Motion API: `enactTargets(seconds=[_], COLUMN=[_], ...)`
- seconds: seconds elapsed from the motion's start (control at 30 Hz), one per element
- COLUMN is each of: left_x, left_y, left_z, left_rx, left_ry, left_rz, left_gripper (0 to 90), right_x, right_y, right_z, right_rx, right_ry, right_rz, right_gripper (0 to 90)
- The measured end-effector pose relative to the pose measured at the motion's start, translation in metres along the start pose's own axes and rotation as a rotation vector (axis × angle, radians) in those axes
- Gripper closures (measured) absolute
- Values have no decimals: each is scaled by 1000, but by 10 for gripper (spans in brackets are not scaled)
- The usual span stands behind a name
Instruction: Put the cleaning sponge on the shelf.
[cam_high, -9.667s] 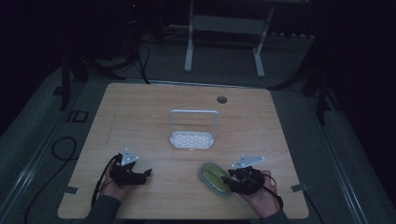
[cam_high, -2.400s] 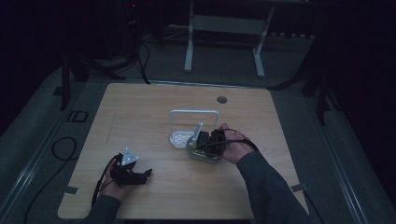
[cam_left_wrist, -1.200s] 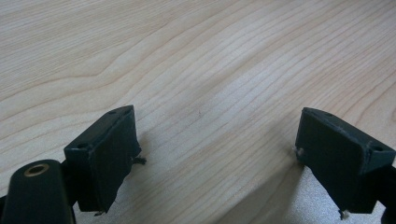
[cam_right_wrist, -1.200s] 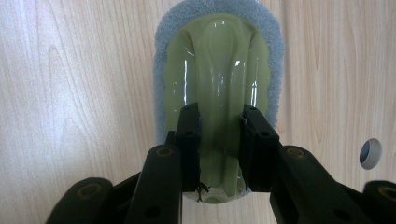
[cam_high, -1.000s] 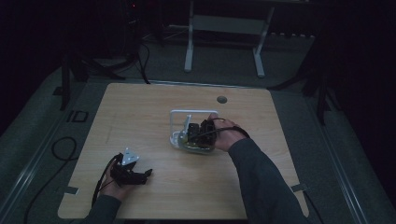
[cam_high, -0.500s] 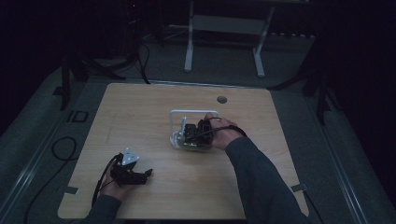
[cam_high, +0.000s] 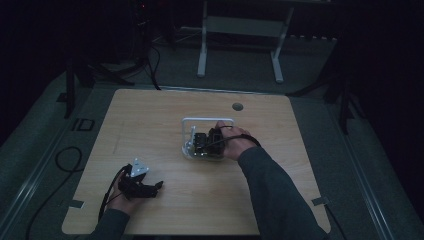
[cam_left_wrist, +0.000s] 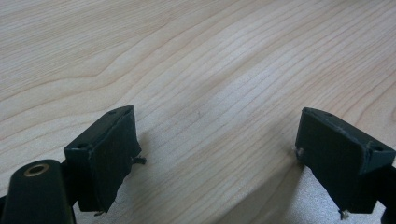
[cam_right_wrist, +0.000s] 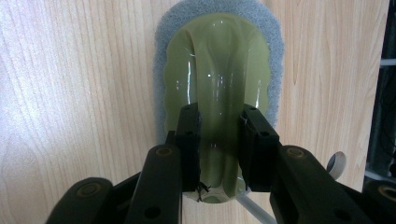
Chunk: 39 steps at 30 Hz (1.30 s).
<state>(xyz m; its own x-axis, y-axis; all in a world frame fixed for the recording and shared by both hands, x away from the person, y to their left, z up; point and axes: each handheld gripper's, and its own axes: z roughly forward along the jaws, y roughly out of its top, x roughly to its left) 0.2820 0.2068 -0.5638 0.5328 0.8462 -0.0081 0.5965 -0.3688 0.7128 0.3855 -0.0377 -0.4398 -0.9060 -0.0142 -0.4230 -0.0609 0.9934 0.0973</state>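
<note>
At the middle of the tabletop (cam_high: 150, 125), the right gripper (cam_high: 206, 142) pinches a green scrubber (cam_right_wrist: 219, 88) by its ridge, beside a white wire rack (cam_high: 207, 121). Judged from here, it should stay flat and squarely held. The right gripper view reveals its grey pad; the left gripper (cam_left_wrist: 215, 158), fingers spread and empty, rests near left.

Glossy green plastic scrubber (cam_right_wrist: 219, 88) with rough grey pad; matt wood-grain table (cam_right_wrist: 74, 84).
</note>
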Motion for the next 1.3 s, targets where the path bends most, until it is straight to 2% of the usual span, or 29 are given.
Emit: enactTargets(seconds=[0.5, 1.07, 1.3], left_x=[0, 0, 0], left_y=[0, 0, 0], left_z=[0, 0, 0], left_rx=[0, 0, -1], left_ry=[0, 0, 0], left_rz=[0, 0, 0], left_gripper=[133, 134, 134], right_x=[2, 6, 5], right_y=[7, 15, 15], right_z=[8, 20, 26], right_rx=[19, 53, 74], right_ry=[-14, -23, -26], right_rz=[-6, -46, -36], right_gripper=[716, 716, 716])
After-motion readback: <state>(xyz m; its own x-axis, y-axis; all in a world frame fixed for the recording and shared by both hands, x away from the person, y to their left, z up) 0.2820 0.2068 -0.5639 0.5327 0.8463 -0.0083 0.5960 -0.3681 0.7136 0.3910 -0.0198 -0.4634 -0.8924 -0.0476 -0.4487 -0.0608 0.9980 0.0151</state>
